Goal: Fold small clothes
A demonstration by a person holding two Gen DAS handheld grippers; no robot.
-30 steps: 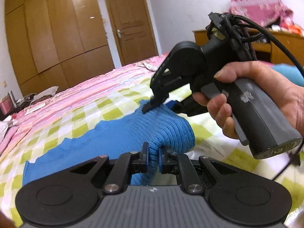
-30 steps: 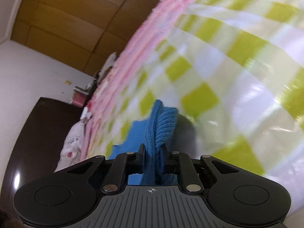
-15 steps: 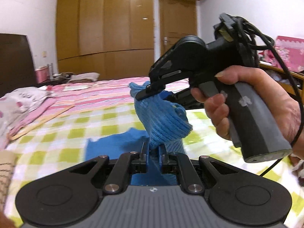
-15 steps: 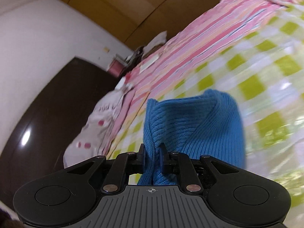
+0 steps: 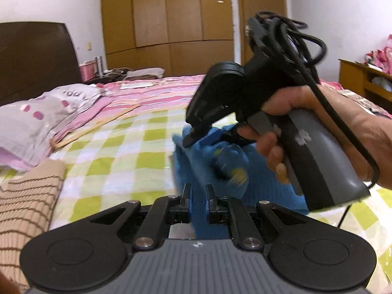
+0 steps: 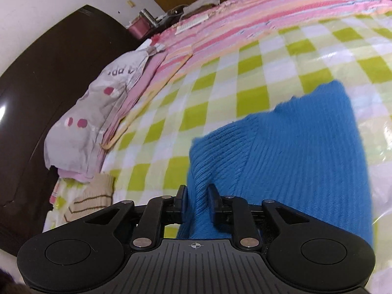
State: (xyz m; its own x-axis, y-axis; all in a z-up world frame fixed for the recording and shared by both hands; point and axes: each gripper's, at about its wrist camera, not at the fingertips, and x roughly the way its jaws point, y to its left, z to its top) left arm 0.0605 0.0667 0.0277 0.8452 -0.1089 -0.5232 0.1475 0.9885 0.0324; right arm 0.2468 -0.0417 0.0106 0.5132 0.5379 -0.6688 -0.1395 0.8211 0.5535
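Note:
A blue knitted sweater (image 5: 264, 176) lies bunched on the green-and-white checked sheet (image 5: 122, 152). My left gripper (image 5: 197, 192) is shut on a fold of it, and the knit runs up between the pads. In the left wrist view a hand (image 5: 355, 127) holds my right gripper (image 5: 193, 138) just above and beyond, its tips down on the sweater's far edge. In the right wrist view the sweater (image 6: 294, 147) spreads to the right, with a ridge of it pinched in the right gripper (image 6: 197, 193). Those jaws are opening, and the knit still touches both pads.
A grey spotted pillow (image 5: 36, 112) and pink striped bedding lie at the left, by the dark headboard (image 5: 36, 56). A beige striped knit garment (image 5: 24, 208) sits near the left front, also seen as the beige garment (image 6: 90, 196). Wooden wardrobes (image 5: 171, 19) stand behind the bed.
Both grippers have swung across the bed with the sweater, so the headboard and pillow now show. The sweater hangs lower over the sheet. The right jaws stand slightly wider.

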